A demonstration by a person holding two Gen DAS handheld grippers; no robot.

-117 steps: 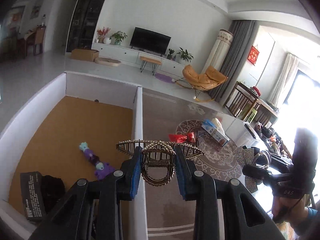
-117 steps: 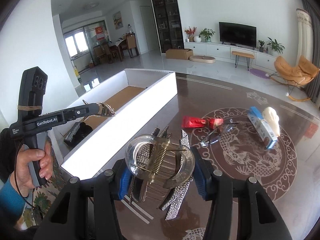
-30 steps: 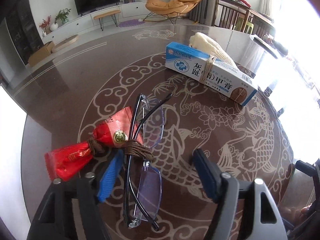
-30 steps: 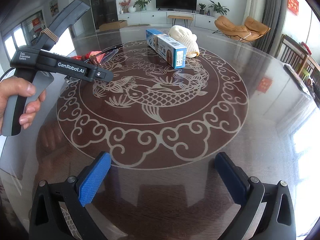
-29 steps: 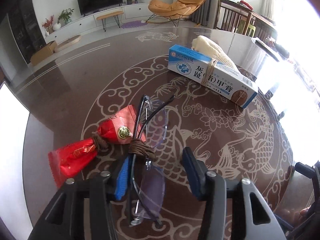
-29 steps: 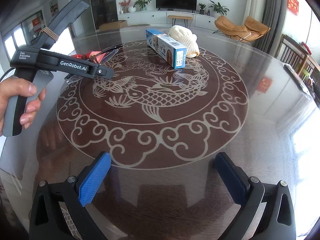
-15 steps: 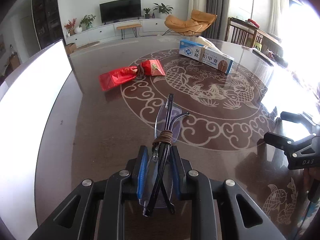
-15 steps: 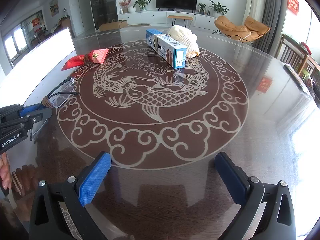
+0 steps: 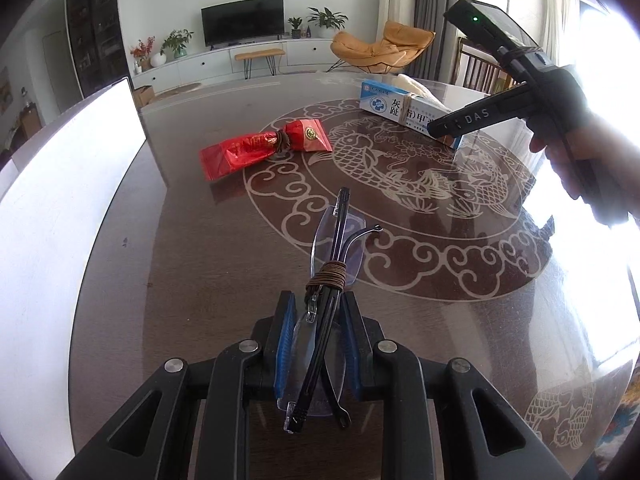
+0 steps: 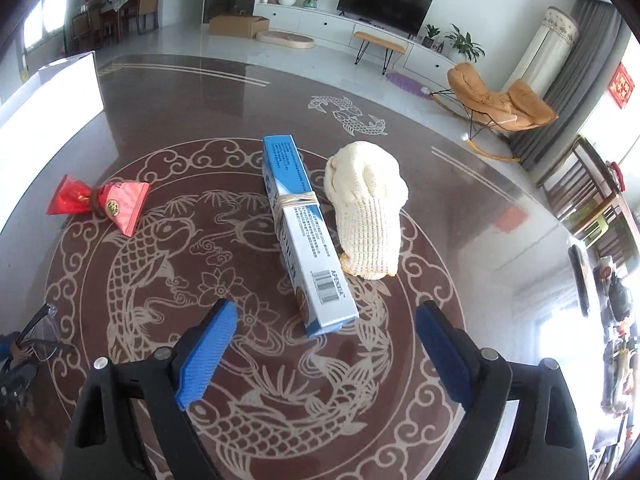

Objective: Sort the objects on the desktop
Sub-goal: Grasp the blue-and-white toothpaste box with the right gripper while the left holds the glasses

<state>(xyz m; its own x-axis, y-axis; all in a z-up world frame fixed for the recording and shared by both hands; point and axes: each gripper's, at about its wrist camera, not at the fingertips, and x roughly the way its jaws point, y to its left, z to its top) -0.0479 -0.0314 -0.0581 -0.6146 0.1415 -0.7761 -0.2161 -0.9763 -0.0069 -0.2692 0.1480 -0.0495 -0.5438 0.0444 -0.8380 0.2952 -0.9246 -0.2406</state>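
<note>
My left gripper (image 9: 316, 304) is shut on a pair of folded glasses (image 9: 334, 248) bound with brown cord, held above the dark table; they also show at the left edge of the right wrist view (image 10: 36, 344). My right gripper (image 10: 326, 340) is open and empty, hovering just in front of a blue and white box (image 10: 302, 226) with a rubber band around it; the box also shows in the left wrist view (image 9: 404, 110). A cream knitted glove (image 10: 366, 208) lies right of the box. A red packet (image 10: 100, 200) lies to the left, also in the left wrist view (image 9: 264, 148).
A white sorting box wall (image 9: 60, 200) runs along the table's left side, also seen in the right wrist view (image 10: 48, 96). The round table (image 10: 280, 420) has a fish and cloud pattern. The right gripper's body (image 9: 520, 92) hangs over the table's far right.
My left gripper closed on the glasses and lifted them back from the red packet. My right gripper moved forward to hover close before the blue and white box.
</note>
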